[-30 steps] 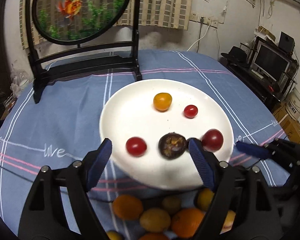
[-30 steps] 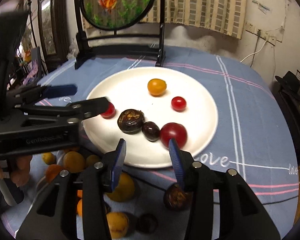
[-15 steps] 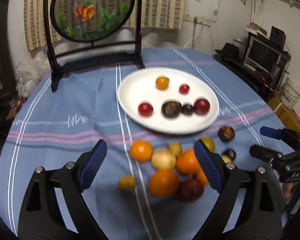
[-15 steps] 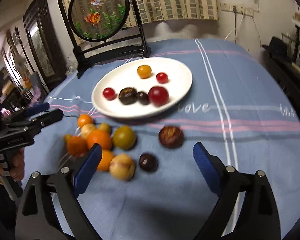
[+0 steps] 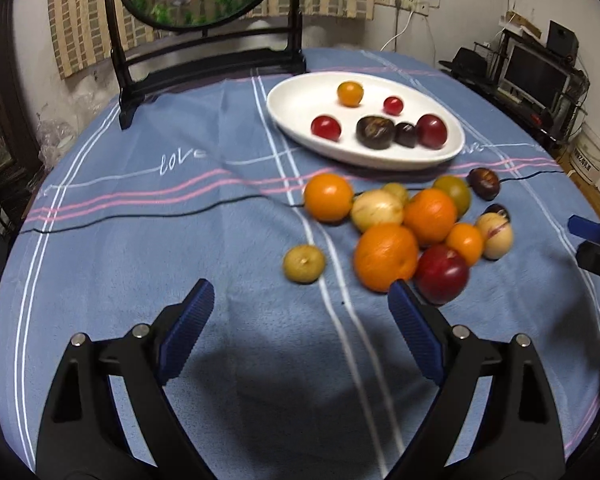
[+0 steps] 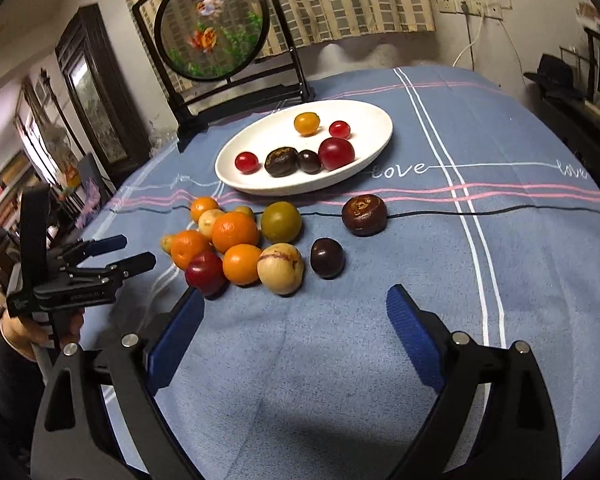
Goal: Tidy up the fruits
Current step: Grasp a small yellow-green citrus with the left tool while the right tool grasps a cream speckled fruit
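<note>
While the blue striped tablecloth [image 6: 440,264] fills most of both views, we see the white oval plate [image 6: 364,120] at its far side, holding six fruits — an orange-yellow one, three glossy red ones and two dark brown ones. Nearer us, just off the plate's rim, lies the loose heap of fruit [image 6: 236,240]: oranges, pale yellowish ones, a red plum, a greenish one. Two dark fruits sit apart to the right. Our left gripper [image 5: 300,320] and right gripper [image 6: 296,320] hang over bare cloth, jaws wide, holding nothing.
</note>
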`<move>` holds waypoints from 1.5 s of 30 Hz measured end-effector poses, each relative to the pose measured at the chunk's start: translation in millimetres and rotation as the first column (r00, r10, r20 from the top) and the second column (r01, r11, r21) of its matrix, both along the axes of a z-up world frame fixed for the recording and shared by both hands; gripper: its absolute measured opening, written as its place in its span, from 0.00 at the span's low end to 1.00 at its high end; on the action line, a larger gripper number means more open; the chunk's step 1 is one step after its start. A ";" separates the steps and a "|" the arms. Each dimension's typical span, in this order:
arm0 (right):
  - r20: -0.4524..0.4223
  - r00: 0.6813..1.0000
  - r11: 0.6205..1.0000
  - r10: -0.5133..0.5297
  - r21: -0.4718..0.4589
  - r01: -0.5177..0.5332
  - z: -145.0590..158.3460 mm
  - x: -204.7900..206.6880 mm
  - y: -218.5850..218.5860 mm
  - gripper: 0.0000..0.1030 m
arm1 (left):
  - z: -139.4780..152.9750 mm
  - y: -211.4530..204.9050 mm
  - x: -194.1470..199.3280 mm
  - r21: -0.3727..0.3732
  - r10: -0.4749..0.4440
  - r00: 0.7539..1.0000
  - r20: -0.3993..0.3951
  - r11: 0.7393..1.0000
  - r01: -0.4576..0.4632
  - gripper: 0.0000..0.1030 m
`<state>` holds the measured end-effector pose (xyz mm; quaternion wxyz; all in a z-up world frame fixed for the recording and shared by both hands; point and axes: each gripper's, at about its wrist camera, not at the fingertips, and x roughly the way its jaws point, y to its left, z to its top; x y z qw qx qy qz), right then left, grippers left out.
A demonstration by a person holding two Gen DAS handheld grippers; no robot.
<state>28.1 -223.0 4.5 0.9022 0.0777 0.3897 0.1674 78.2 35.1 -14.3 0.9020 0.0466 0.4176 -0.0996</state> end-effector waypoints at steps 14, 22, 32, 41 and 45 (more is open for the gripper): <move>-0.023 1.000 0.993 0.017 -0.115 -0.019 -11.3 13.9 12.3 0.90 | -26.7 -4.9 35.8 0.019 -0.029 0.998 -0.053 0.999 0.030 0.27; -0.112 0.992 0.949 0.054 -0.303 -0.086 -36.7 46.2 34.5 0.71 | -19.0 -5.3 28.6 0.008 -0.033 0.999 -0.032 0.999 0.033 0.26; -0.058 0.995 0.902 0.079 -0.421 -0.096 -36.2 64.6 68.0 0.57 | -20.7 -4.3 29.0 -0.002 -0.027 0.998 -0.051 1.000 0.027 0.27; -0.043 0.997 0.930 0.065 -0.360 -0.076 -22.8 45.6 48.6 0.57 | -18.4 -0.7 22.5 -0.019 -0.018 0.999 -0.042 1.000 0.017 0.27; -0.055 0.994 0.929 0.098 -0.352 -0.111 -22.6 37.5 54.7 0.57 | -19.8 0.1 22.3 -0.030 -0.026 0.999 -0.041 0.999 0.025 0.27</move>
